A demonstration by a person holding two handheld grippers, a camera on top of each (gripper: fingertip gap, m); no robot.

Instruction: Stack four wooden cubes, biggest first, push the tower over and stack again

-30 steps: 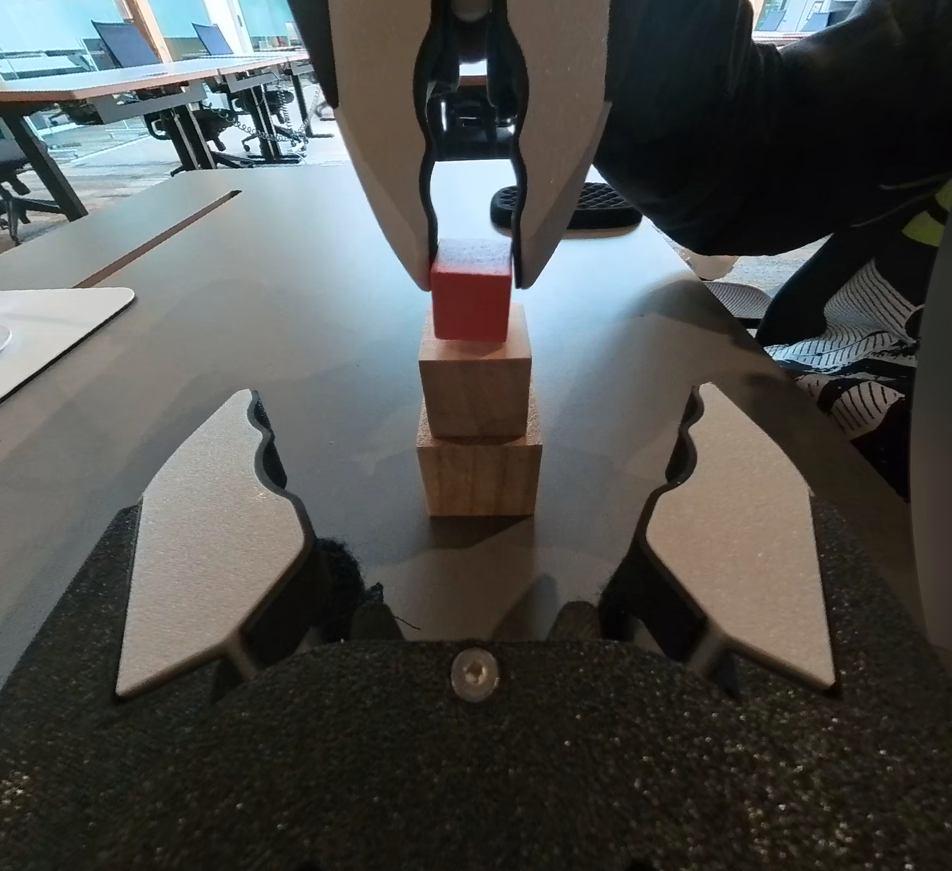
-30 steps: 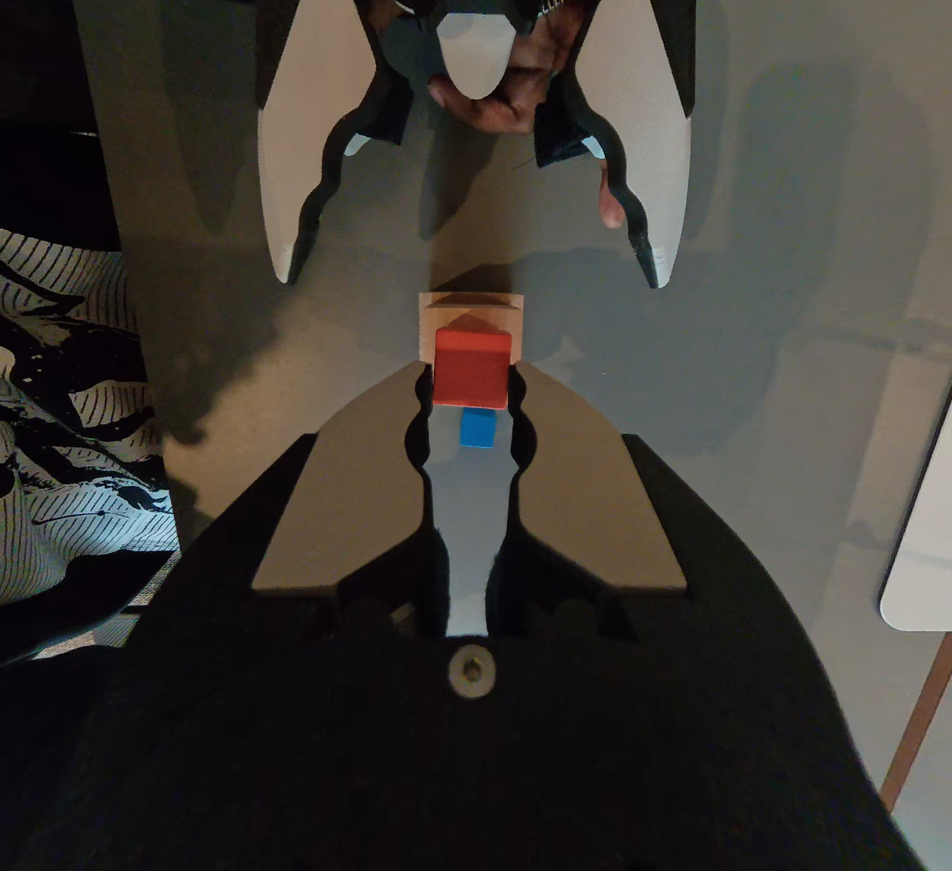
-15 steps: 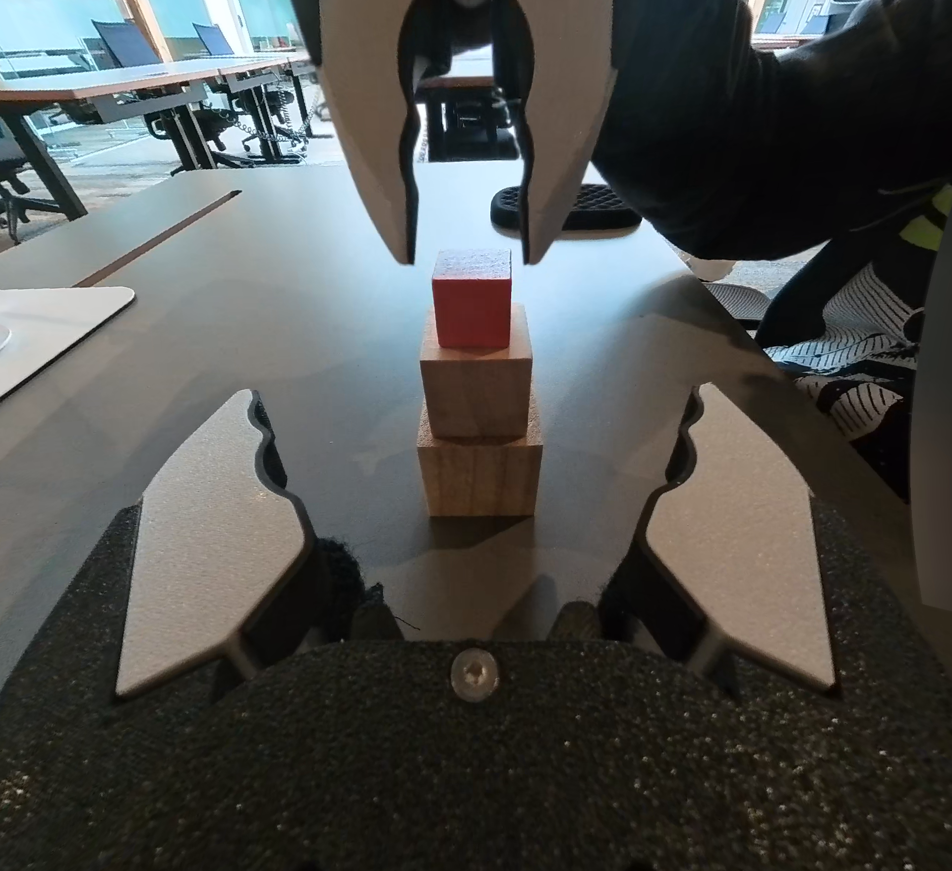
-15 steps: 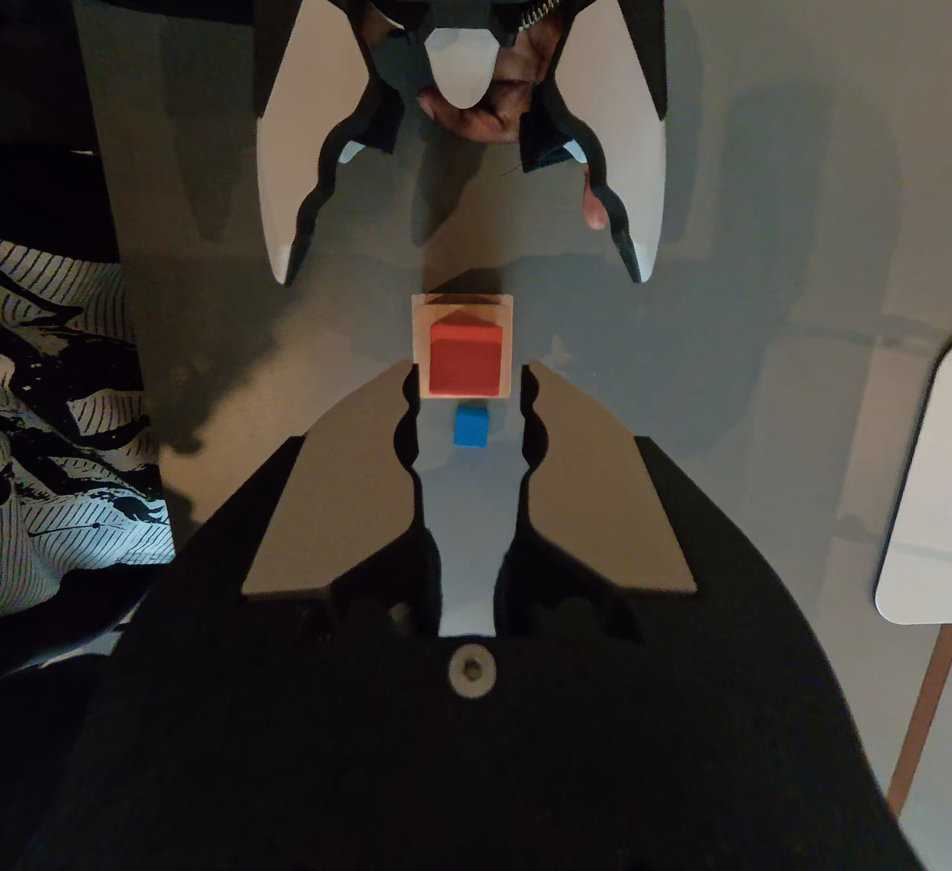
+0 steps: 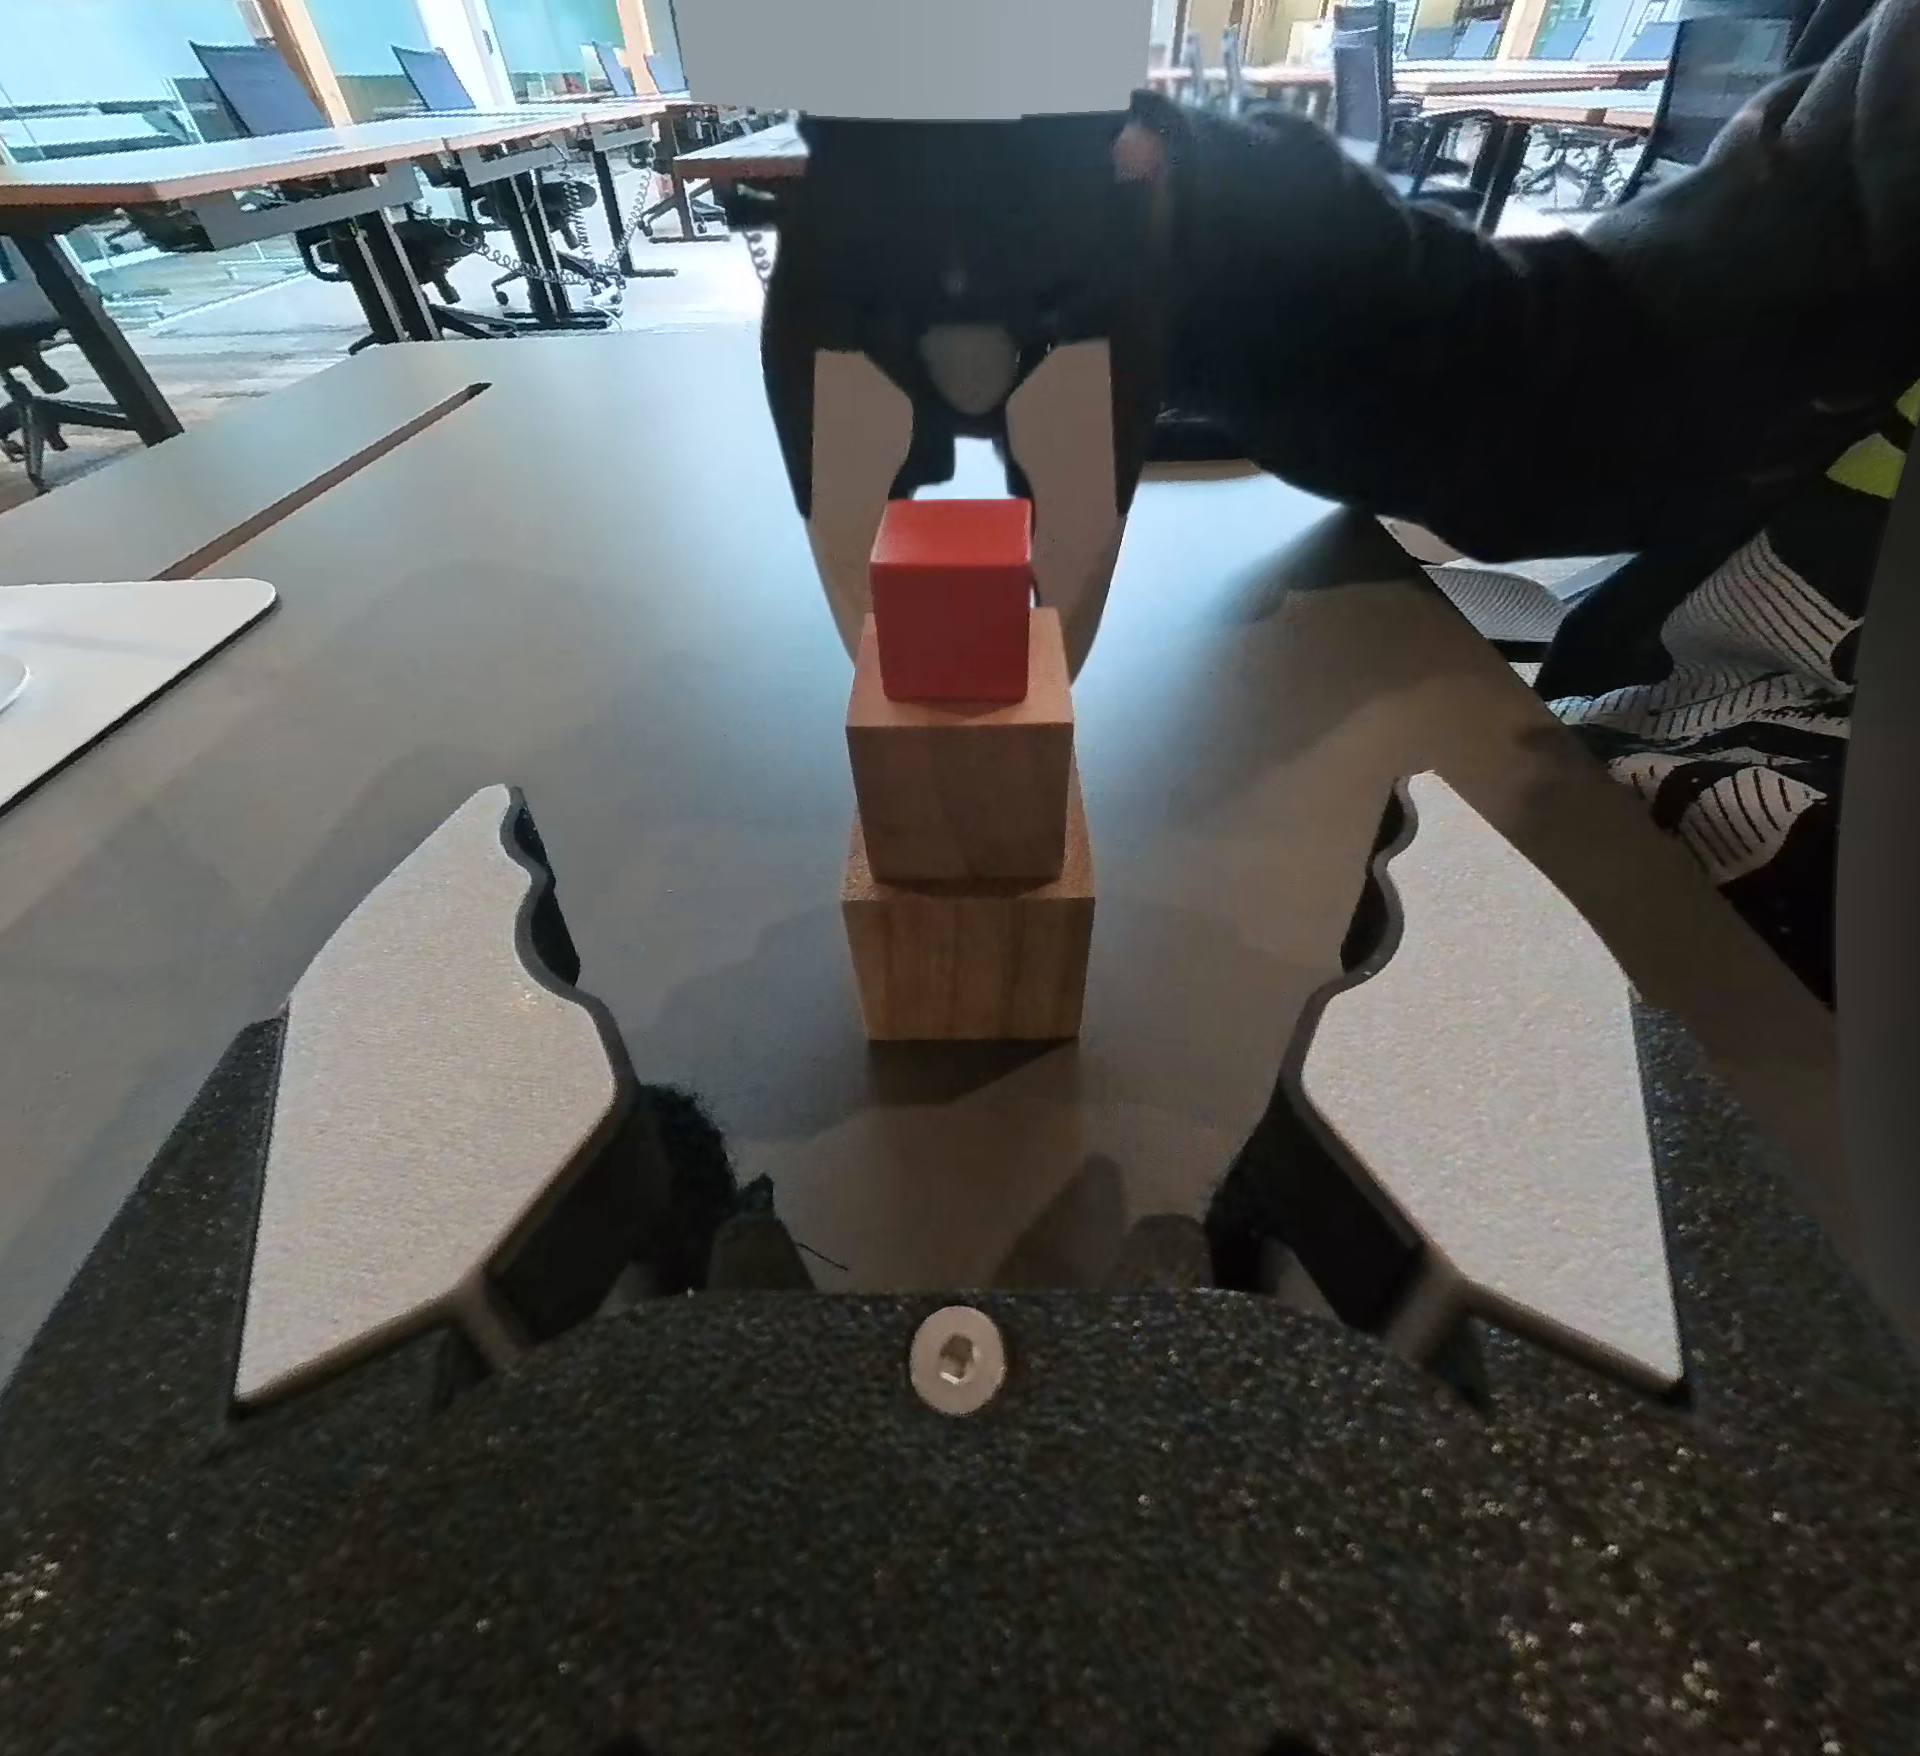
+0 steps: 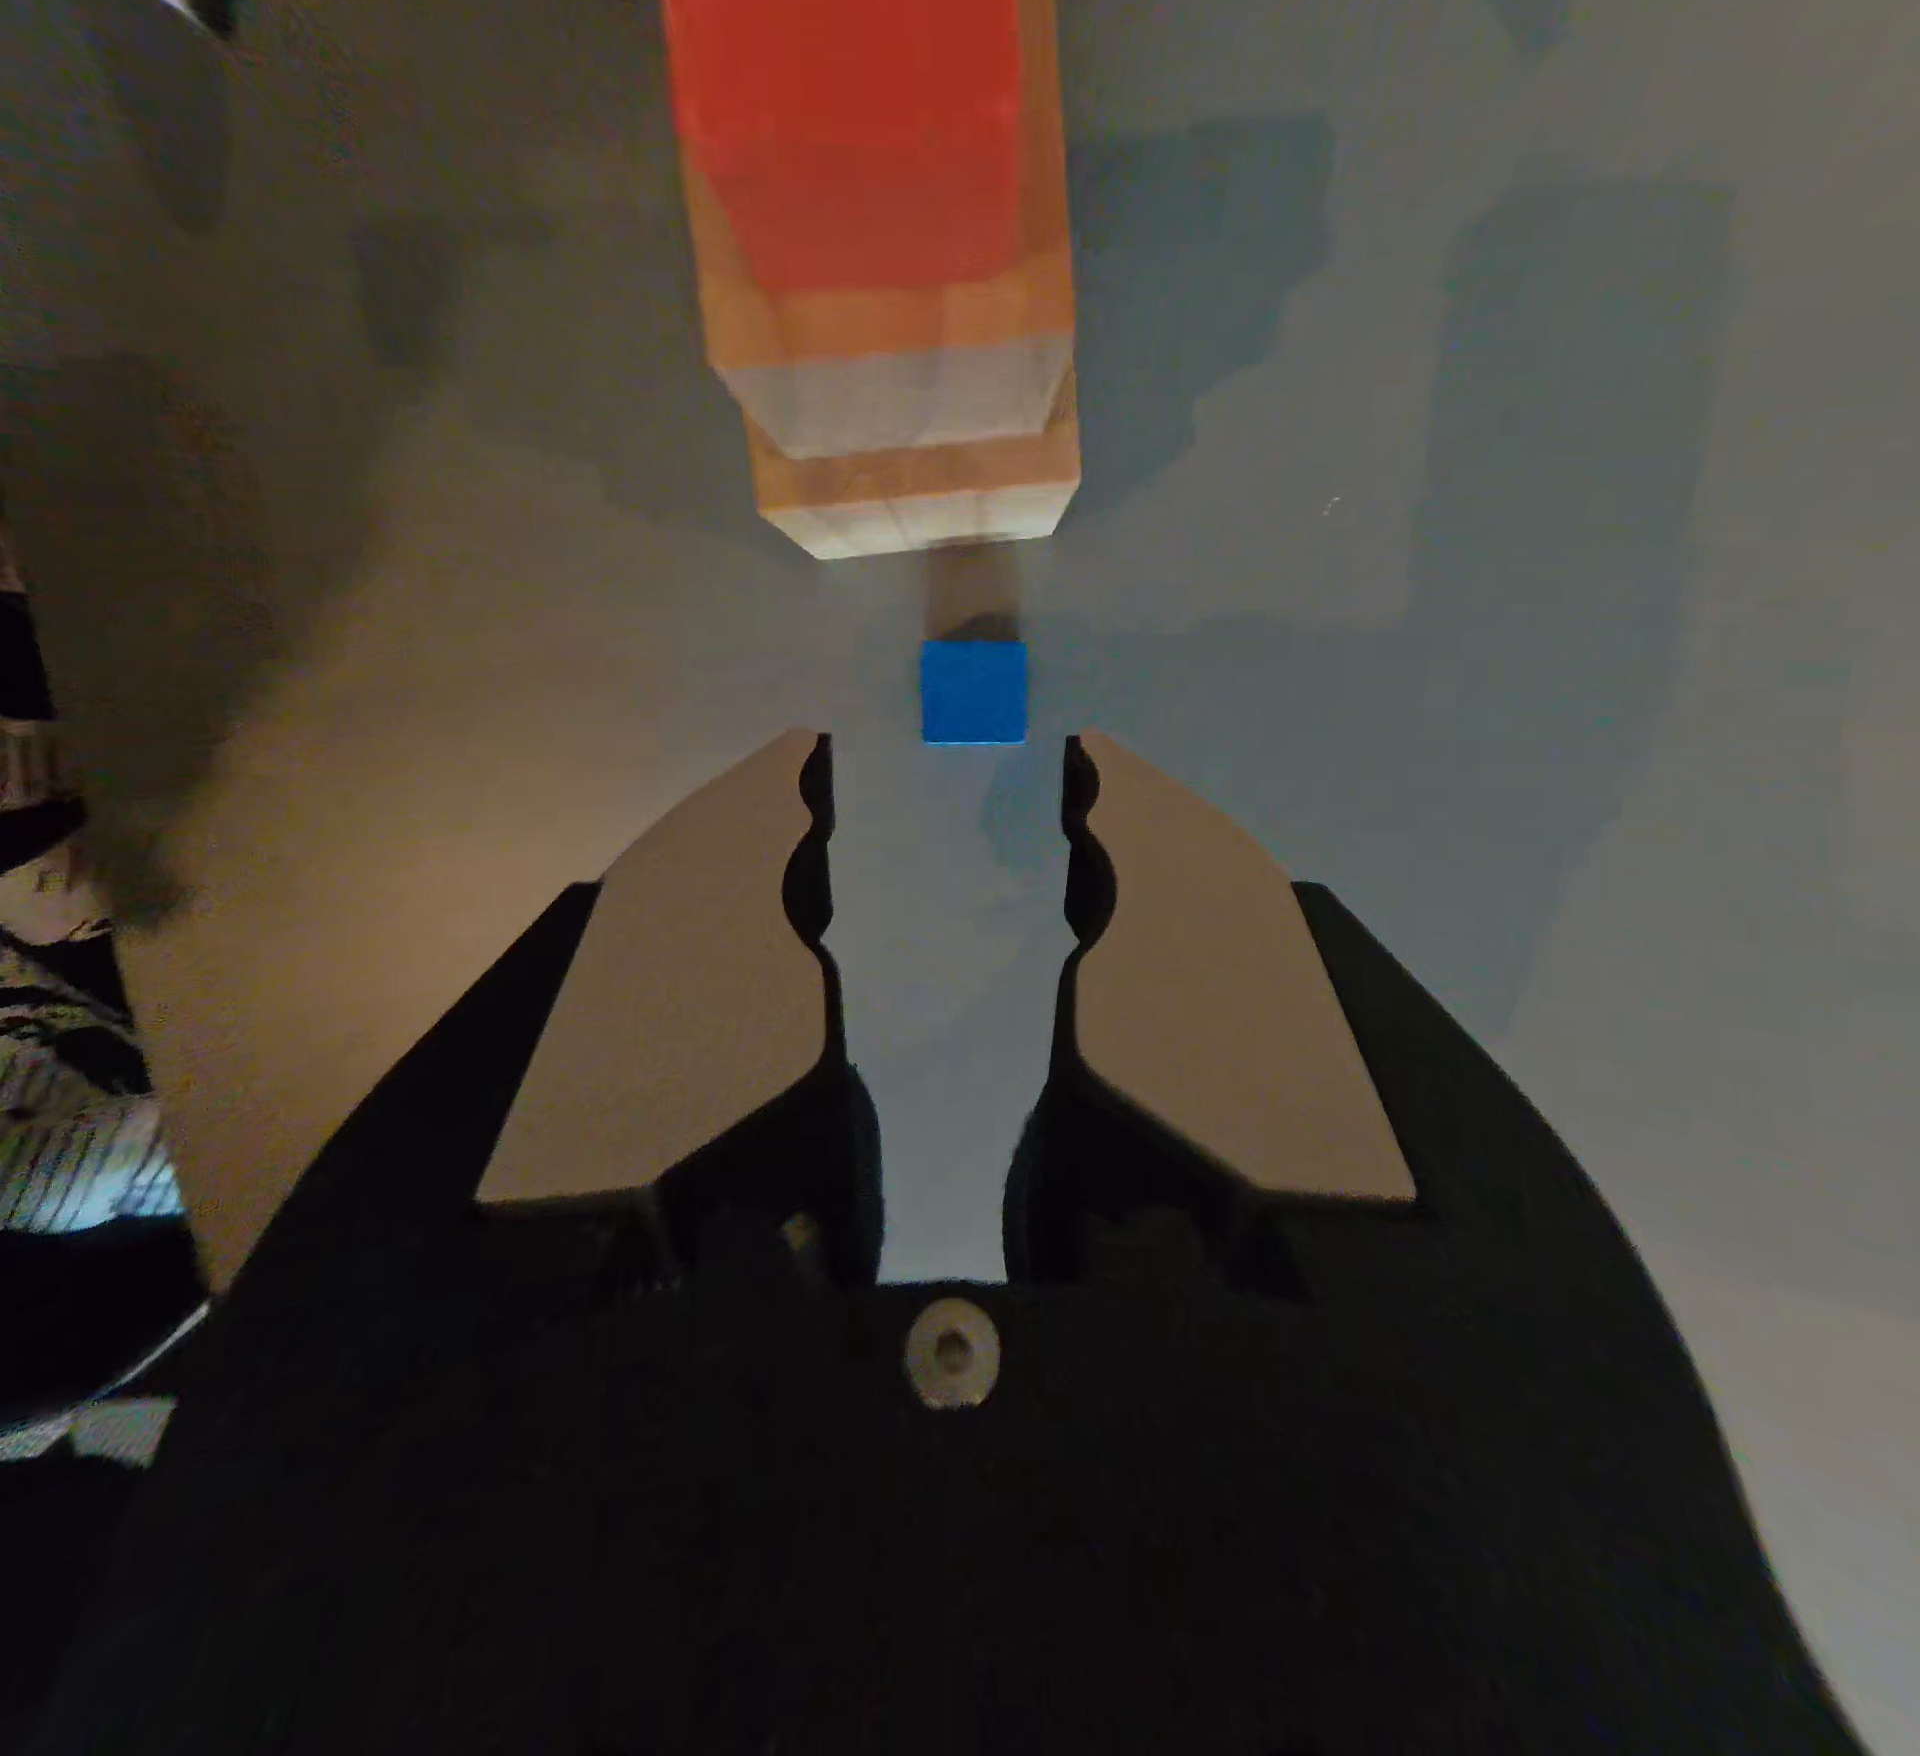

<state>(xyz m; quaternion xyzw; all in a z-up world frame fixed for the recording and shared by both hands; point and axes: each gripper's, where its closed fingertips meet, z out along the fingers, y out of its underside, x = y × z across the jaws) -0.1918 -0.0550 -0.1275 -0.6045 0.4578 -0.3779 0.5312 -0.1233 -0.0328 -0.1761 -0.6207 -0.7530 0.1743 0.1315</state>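
A tower of three cubes stands on the dark table (image 5: pixel 520 667): a large wooden cube (image 5: pixel 966 963), a medium wooden cube (image 5: pixel 961 776) and a red cube (image 5: pixel 954 605) on top. My left gripper (image 5: pixel 956 787) is wide open and empty, its fingers on either side of the tower's near face. My right gripper (image 6: pixel 948 752) is open and empty, pointing down just behind the tower. Its fingers (image 5: pixel 852 480) show behind the red cube. A small blue cube (image 6: pixel 975 693) lies on the table just ahead of its tips. The tower (image 6: pixel 914 418) looks blurred in the right wrist view.
A white pad (image 5: pixel 104 657) lies at the table's left edge. A person's dark sleeve (image 5: pixel 1455 376) reaches in from the right behind the tower. Office desks and chairs stand beyond the table.
My right gripper let go of the red cube, rose, then came down behind the tower close to the blue cube. The red cube stays on top. My left gripper has not moved.
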